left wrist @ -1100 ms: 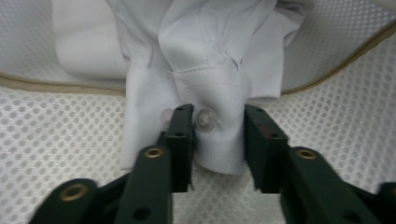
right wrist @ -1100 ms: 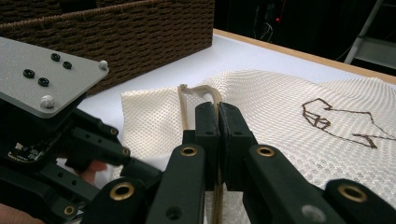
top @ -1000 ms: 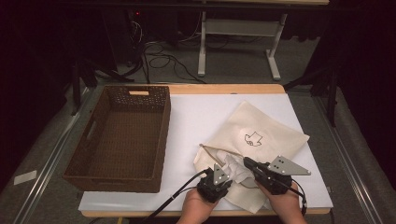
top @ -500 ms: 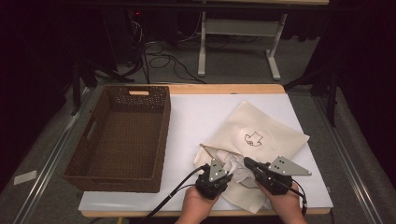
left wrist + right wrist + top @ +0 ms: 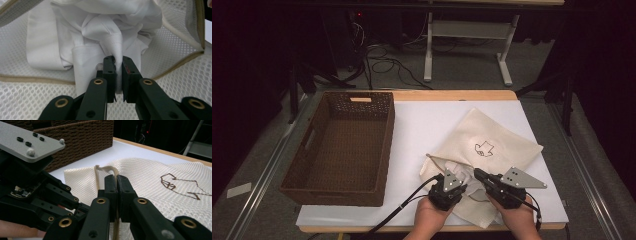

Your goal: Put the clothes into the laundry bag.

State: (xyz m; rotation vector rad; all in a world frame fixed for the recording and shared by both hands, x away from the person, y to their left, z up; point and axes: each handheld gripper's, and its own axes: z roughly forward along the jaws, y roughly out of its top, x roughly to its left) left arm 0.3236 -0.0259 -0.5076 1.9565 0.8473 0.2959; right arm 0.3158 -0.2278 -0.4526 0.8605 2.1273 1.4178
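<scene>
Mesh laundry bag [image 5: 492,150] lies on the white worktop [image 5: 432,125] right of the wicker basket [image 5: 342,145], its open mouth facing the person's edge. Left gripper [image 5: 119,65] has just been closing; its fingers are now clamped on a bunched fold of white garment [image 5: 100,32] that sits inside the bag's mouth, mesh showing around it. Right gripper [image 5: 116,185] has its fingers pressed together on the bag's beige zipper edge [image 5: 107,168], holding the opening up, just beside the left gripper [image 5: 451,186] as seen from above. Likely step: drawing the garment out of the bag, or stuffing it in; cannot tell which. Risks: the pinch takes only a thin fold, so cloth could slip free under a pull; the garment may snag on the zipper hem and drag the whole bag toward the basket; the right grip on a narrow hem could pop off. No readable writing; only a dark line-drawn emblem [image 5: 484,148] on the bag, no letters made out
</scene>
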